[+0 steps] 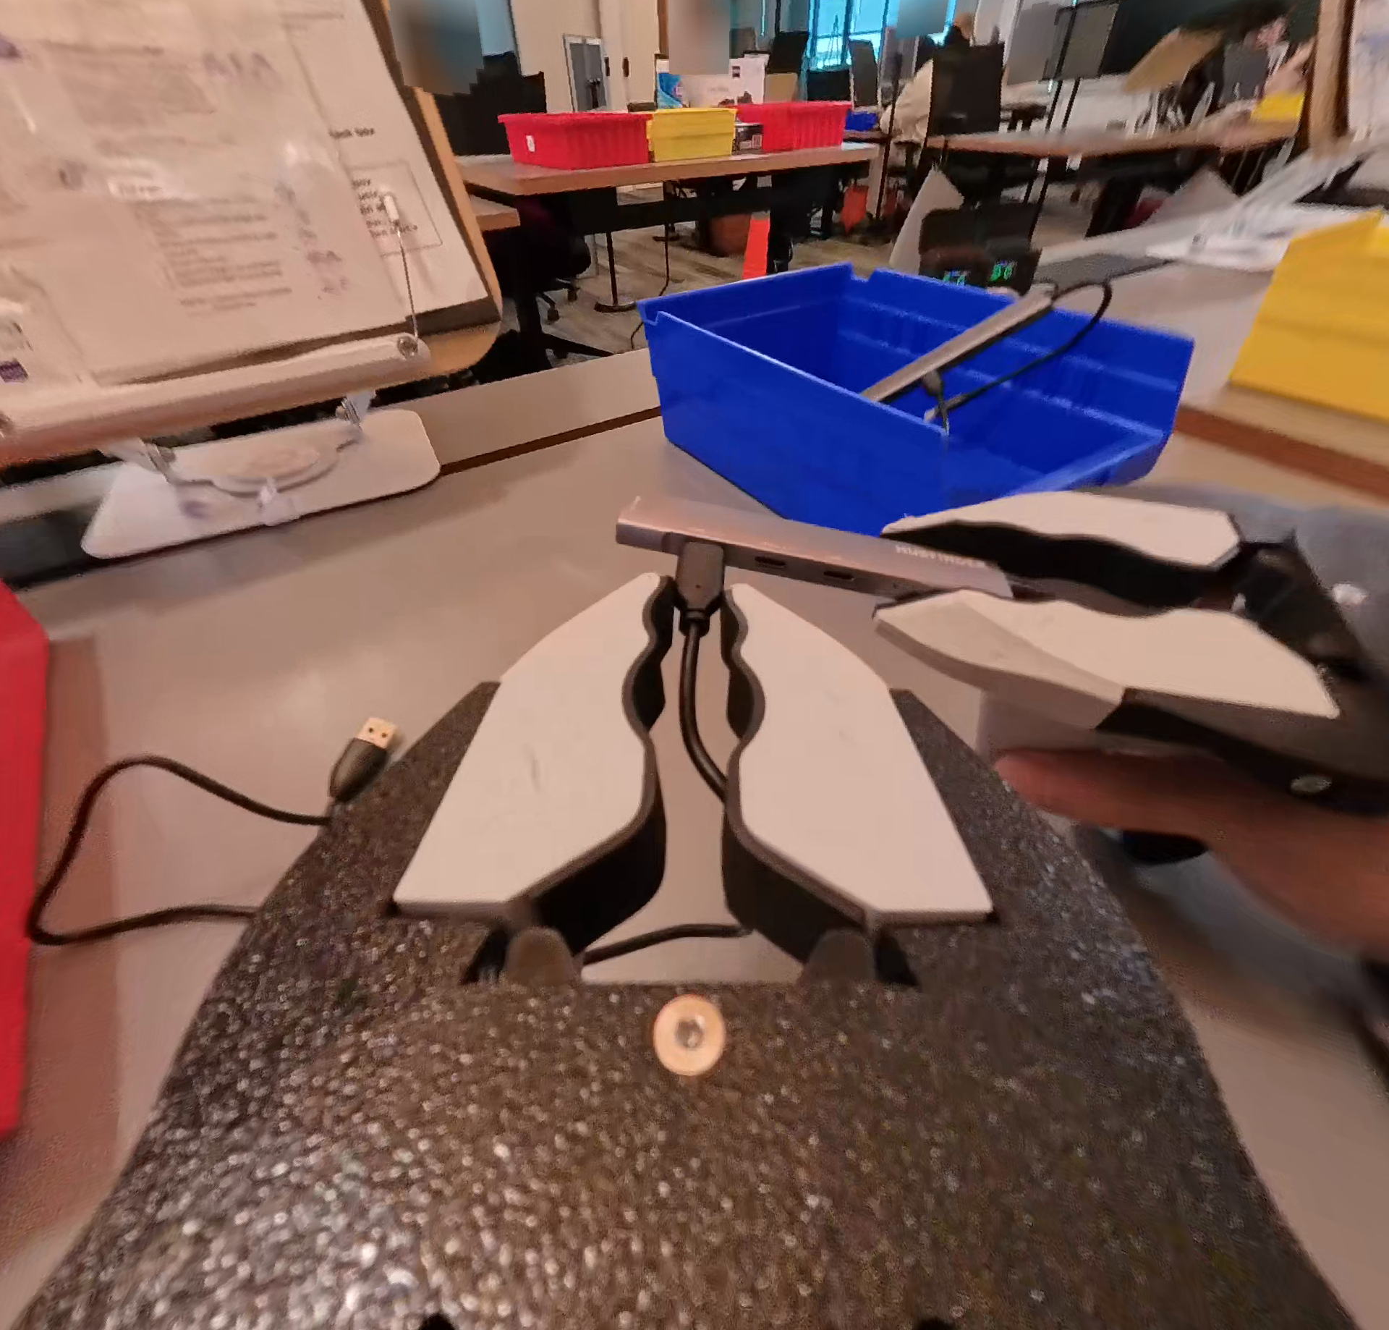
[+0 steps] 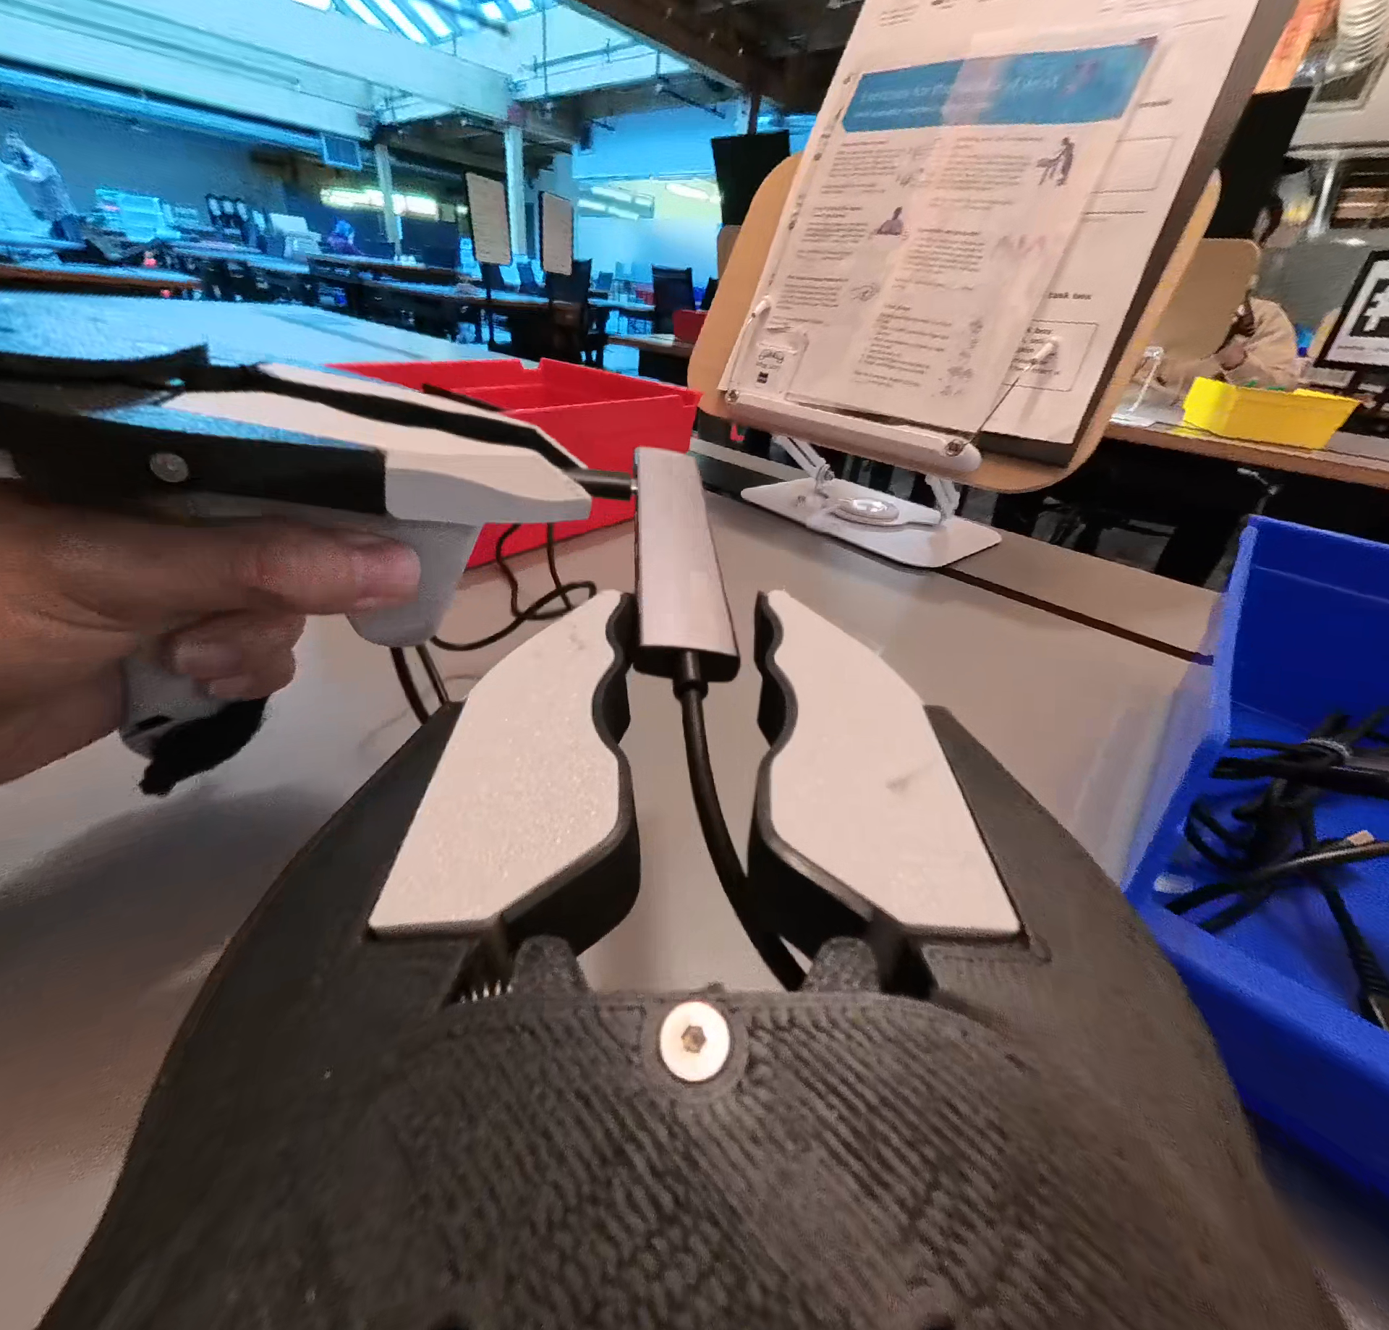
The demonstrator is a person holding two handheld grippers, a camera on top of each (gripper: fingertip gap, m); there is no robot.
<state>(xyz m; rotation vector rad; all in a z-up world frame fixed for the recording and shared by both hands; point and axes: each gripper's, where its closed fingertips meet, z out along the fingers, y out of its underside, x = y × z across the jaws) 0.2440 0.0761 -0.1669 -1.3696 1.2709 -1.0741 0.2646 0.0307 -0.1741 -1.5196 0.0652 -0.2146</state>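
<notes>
My left gripper (image 1: 697,591) is shut on the black plug (image 1: 699,568) of a cable, which sits in a port on the side of a slim grey hub (image 1: 759,546). The cable (image 1: 688,692) runs back between my fingers, and its free USB plug (image 1: 374,737) lies on the grey table (image 1: 376,617). My right gripper (image 2: 688,610) is shut on the hub (image 2: 680,565) near its tail end and holds it above the table. The hub's own black cord (image 2: 706,768) hangs between the right fingers. The right gripper also shows in the left wrist view (image 1: 891,572), and the left gripper in the right wrist view (image 2: 579,478).
A blue bin (image 1: 789,422) behind the hub holds another grey hub and cable; it also shows at the right in the right wrist view (image 2: 1278,617). A red bin (image 2: 601,422) stands to the left. A document stand (image 1: 225,166) stands at the back, a yellow bin (image 1: 1315,331) at the far right. Left tips to right tips: about 6 centimetres.
</notes>
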